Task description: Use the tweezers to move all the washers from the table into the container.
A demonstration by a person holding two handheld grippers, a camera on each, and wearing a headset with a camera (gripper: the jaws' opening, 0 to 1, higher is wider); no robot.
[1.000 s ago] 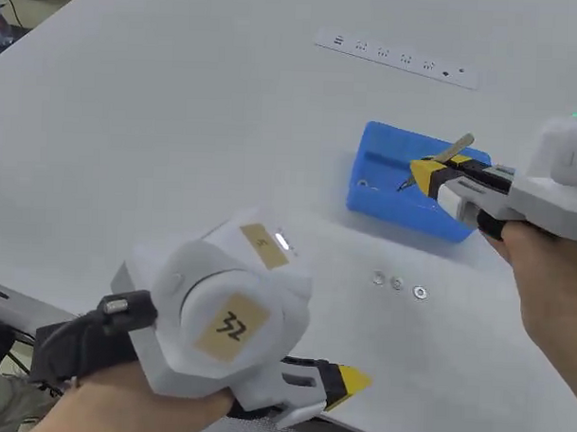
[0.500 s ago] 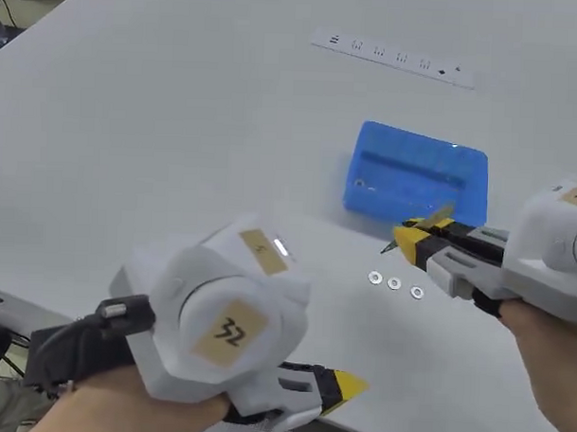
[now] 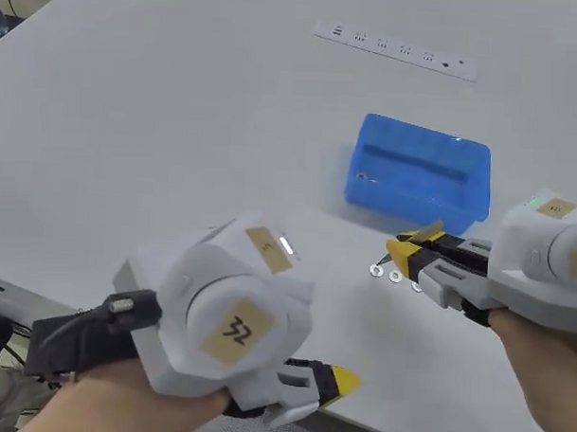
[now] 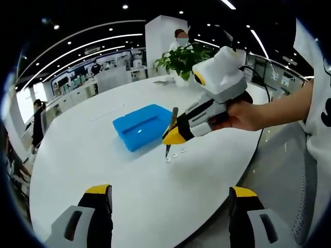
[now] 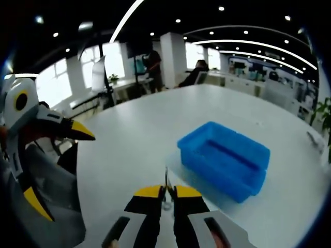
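In the head view, your right gripper (image 3: 408,246) has its jaws closed on the tweezers (image 3: 428,230), whose tan shaft pokes out past the yellow tips. Three small, flat, silvery washers (image 3: 377,269) lie in a short row on the white table (image 3: 178,127) right under those tips, and the nearest one is partly hidden by the gripper's body. The blue container (image 3: 418,173), a shallow rectangular tray, sits just beyond the jaws. A white power strip (image 3: 394,49) lies well past it. Your left gripper (image 3: 335,383) hangs near the table's edge, well apart from the washers.

In the left gripper view, your left gripper's (image 4: 170,191) two jaws stand wide apart with nothing between them. Ahead of them the right gripper comes in from the right, with the tweezers (image 4: 170,132) angled down. Their dark point is just above the washer at the end of the row (image 4: 167,160), and contact can't be made out. The container (image 4: 142,125) lies just behind the tweezers, and a green plant (image 4: 181,59) stands far beyond it.

In the right gripper view, your right gripper's (image 5: 166,194) jaws are pinched on the thin tweezers (image 5: 165,181), which rise straight up between them. The washers are too small to make out here. The container (image 5: 225,157) sits ahead and to the right of the jaws, open side up.
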